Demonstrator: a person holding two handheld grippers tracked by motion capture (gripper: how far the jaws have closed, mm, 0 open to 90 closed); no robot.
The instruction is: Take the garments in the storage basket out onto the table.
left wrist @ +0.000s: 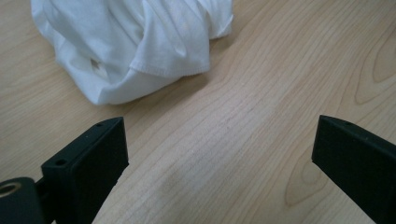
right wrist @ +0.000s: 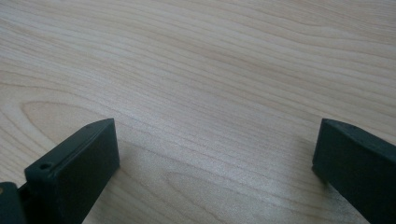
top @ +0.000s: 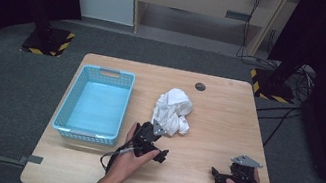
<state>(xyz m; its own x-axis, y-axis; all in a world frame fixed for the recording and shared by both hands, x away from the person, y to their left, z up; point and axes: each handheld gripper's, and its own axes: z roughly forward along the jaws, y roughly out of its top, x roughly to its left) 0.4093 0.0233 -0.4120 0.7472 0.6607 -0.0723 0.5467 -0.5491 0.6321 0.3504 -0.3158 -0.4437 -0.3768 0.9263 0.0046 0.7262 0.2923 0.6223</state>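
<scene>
Both grippers idle over the tabletop (top: 215,131), fingers spread.
Left gripper (left wrist: 219,154): empty; crumpled white cloth (left wrist: 135,42) just ahead of its fingers. Right gripper (right wrist: 215,158): empty, bare wood between fingers.

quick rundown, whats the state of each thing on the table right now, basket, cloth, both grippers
blue basket: upright, nothing in it, at the table's left side
white cloth: crumpled in a heap mid-table, not gripped
left gripper: open, jaws apart over bare wood just short of the cloth
right gripper: open, holding nothing, over bare wood
wooden table: bare around the cloth
</scene>
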